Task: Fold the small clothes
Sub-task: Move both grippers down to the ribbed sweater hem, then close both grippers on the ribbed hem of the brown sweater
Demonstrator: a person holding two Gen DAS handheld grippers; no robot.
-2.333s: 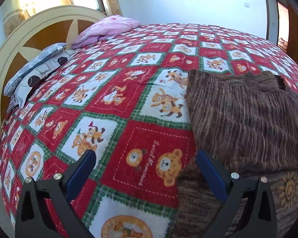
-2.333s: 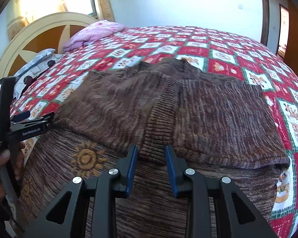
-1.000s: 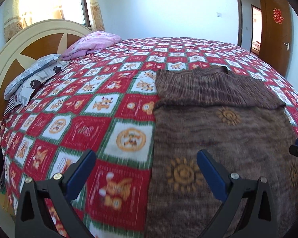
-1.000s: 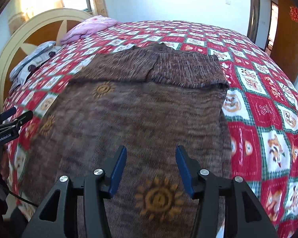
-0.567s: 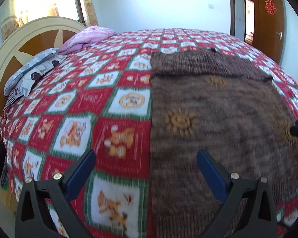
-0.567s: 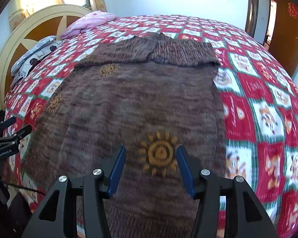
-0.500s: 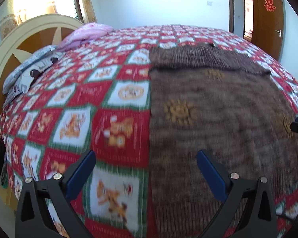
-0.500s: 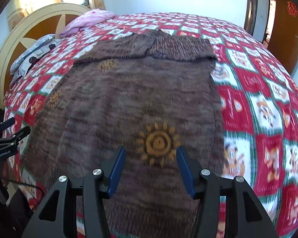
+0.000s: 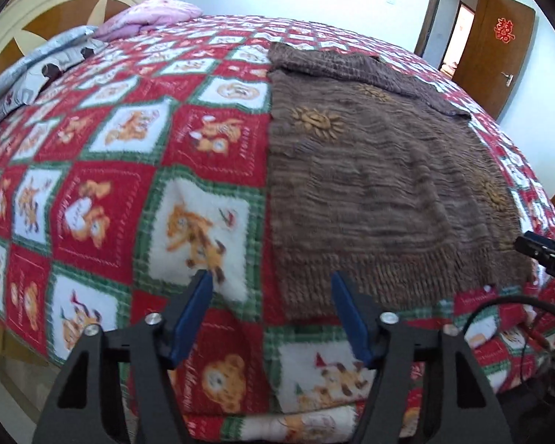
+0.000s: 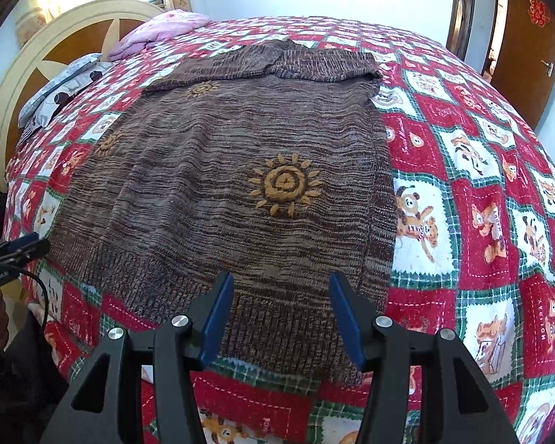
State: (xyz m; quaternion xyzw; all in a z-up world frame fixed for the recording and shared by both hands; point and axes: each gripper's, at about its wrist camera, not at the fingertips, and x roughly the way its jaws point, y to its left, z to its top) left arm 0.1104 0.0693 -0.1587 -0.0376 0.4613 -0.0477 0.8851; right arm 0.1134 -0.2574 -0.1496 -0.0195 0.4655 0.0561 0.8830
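Note:
A brown knitted sweater point(image 9: 370, 170) with orange sun motifs lies flat on the bed, its sleeves folded across the far end point(image 10: 307, 61). My left gripper point(image 9: 272, 285) hovers over the sweater's near left hem corner. Its jaws are closing, with the corner and some bedspread between them, and the pads are not pressing on anything. My right gripper point(image 10: 281, 281) is open above the ribbed hem near the right corner, holding nothing. Each gripper shows at the edge of the other's view: the right one point(image 9: 544, 251), the left one point(image 10: 14, 248).
The bed carries a red, green and white cartoon bedspread point(image 9: 103, 185), whose near edge drops off just below the grippers. A cream headboard point(image 10: 55, 37), grey pillows point(image 9: 37, 70) and a pink blanket point(image 10: 166, 27) lie at the far left. A brown door point(image 9: 499, 48) stands far right.
Both grippers have drawn back along the sweater from its middle to the hem at the near bed edge. The left jaws have narrowed; the right ones look unchanged.

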